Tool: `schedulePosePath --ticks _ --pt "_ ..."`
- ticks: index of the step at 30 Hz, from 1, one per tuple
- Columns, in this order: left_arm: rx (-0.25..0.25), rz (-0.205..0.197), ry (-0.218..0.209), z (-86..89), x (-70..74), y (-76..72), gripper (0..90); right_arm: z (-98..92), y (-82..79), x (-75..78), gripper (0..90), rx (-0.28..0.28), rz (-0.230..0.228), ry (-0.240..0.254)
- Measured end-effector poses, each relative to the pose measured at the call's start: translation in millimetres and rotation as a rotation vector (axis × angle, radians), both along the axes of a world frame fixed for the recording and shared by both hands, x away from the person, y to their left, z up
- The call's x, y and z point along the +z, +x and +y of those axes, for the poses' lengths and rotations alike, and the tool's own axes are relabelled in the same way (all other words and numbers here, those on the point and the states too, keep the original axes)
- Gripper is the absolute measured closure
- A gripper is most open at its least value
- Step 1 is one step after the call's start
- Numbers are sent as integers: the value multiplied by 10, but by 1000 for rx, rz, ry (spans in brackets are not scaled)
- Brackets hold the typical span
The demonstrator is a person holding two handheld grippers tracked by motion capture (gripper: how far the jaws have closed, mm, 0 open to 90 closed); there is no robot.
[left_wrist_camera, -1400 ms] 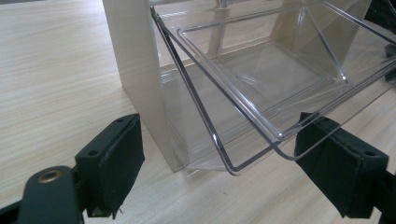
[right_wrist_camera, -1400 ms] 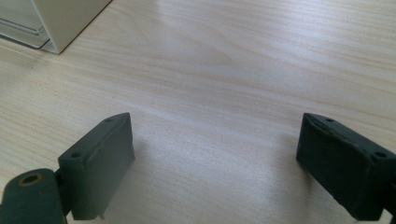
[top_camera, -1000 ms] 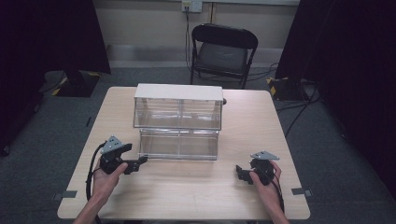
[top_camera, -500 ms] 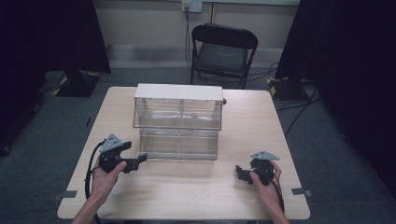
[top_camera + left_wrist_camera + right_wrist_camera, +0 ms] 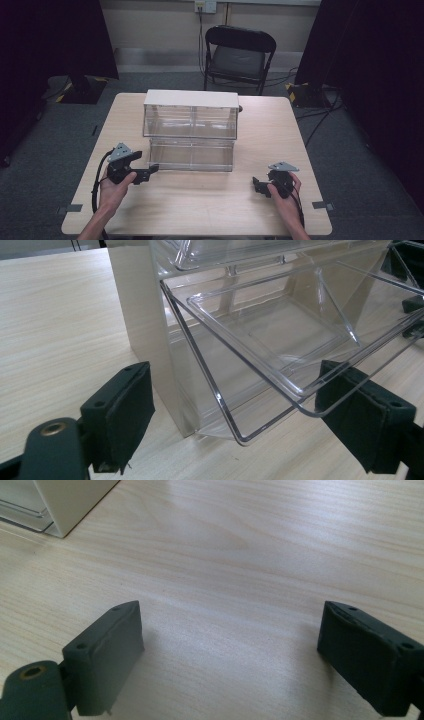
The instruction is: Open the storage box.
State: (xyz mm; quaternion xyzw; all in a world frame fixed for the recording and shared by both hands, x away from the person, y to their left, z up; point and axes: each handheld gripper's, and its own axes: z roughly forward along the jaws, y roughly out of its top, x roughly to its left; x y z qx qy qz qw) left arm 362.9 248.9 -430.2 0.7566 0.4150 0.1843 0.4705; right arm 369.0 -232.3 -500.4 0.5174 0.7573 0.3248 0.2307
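Note:
A clear two-tier drawer cabinet (image 5: 190, 107) with a white top stands mid-table. Its lower clear drawer (image 5: 192, 155) juts forward of the upper one. My left gripper (image 5: 151, 171) lies at that drawer's front left corner. In the left gripper view the drawer (image 5: 270, 335) hangs tilted out beside the cabinet's white side wall (image 5: 145, 325), its front rim between my left gripper's (image 5: 235, 410) parted jaws, with a gap to the left pad (image 5: 120, 410). My right gripper (image 5: 257, 184) rests near the table's front right, open over bare wood (image 5: 230, 635).
The wooden table (image 5: 210, 210) has free room in front of the cabinet and on both sides. A black folding chair (image 5: 240, 55) stands behind the far edge. Cables lie on the grey floor at the right.

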Motion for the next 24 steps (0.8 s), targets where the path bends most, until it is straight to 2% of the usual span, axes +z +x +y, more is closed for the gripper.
schedulePosePath --ticks 2,7,19,24 --pt "0 -6 -2 -4 9 1 158 0 1 0 104 1 -1 0" --pt "0 12 -10 -10 0 17 158 -1 1 0 104 2 -1 0" --pt "-4 -9 -9 -31 91 76 158 0 0 0 104 1 -1 0" --pt "10 -13 -17 -28 108 91 157 0 0 0 104 0 0 0"
